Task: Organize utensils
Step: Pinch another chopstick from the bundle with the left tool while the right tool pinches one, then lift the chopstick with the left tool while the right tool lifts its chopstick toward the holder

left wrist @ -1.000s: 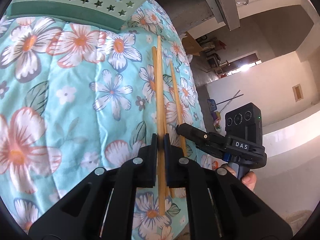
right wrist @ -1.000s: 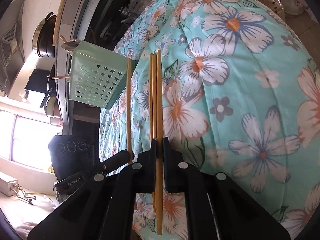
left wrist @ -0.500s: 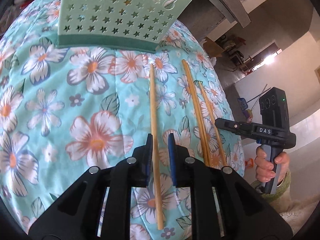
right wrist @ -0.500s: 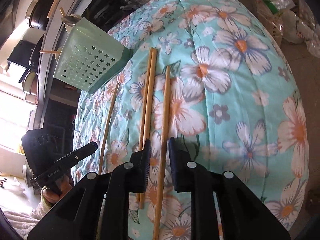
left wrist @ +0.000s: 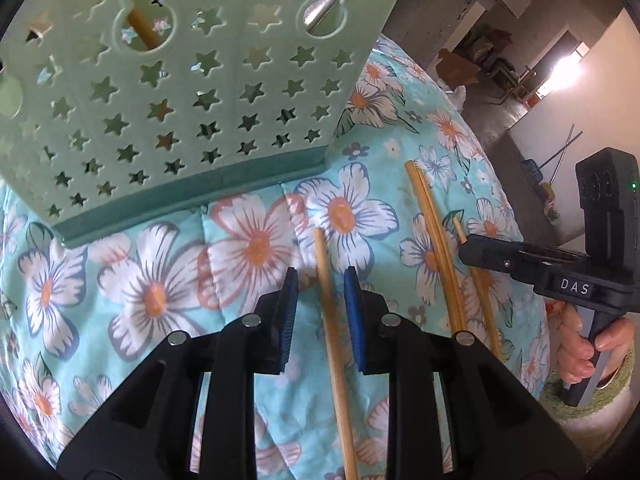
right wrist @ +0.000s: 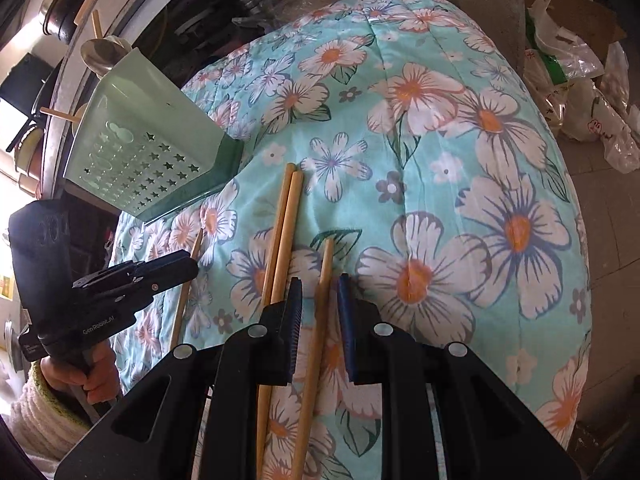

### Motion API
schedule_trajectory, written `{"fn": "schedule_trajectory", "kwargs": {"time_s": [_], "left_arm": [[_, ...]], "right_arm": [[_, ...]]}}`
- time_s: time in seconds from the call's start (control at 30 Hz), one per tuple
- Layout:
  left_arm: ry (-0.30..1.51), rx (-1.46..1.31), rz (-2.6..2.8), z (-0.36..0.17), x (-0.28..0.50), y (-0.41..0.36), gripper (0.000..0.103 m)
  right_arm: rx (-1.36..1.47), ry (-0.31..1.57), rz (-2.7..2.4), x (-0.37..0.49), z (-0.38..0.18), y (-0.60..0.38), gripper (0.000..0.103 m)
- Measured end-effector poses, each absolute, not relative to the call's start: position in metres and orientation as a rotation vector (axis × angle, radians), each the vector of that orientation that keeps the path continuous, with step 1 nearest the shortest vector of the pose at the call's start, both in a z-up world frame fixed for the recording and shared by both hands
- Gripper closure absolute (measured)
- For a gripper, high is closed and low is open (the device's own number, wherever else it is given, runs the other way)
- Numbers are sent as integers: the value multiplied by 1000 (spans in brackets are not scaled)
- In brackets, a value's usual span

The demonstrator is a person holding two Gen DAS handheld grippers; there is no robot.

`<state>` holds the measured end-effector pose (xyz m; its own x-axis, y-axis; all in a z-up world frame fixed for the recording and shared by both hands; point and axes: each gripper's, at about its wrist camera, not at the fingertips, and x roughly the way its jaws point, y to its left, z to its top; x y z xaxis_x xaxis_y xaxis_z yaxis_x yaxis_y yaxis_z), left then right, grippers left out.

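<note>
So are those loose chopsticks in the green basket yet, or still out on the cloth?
Out. Four chopsticks lie flat on the flowered cloth: one, a pair and one more, short of the green basket.

Under both tools, a turquoise floral quilt [right wrist: 440, 184]. Far right of the right-hand tool, crumpled plastic bags [right wrist: 588, 92] on a tiled floor [right wrist: 612, 216]. Upper left, dark cookware [right wrist: 56, 16]. Beyond the left-hand tool, a bright doorway [left wrist: 568, 68].
</note>
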<state>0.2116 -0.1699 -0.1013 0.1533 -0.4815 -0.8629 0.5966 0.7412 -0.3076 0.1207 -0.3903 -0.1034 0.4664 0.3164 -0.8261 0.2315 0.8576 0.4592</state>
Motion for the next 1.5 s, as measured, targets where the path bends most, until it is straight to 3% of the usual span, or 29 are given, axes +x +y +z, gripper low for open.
{"fn": "schedule_trajectory", "kwargs": {"time_s": [0.17,0.37,0.67,1.0,1.5], "left_arm": [[1187,144,-757,-106,220,-181,82],[1166,160,-738,-105,219,-184,97],[1140,72,-768,-83,213,-154,99],[1030,-67,-802,4,203,-95,99],[698,-186,-791,139,202,-29,99]], "right_arm": [[530,1105,45,131,-104,-388,89],[532,1099,39,136,-108,-388,95],[550,1033,56,122,-80,-392,97],[488,884,104,102,-1,-388,97],[363,646,205,118,118,-355,97]]}}
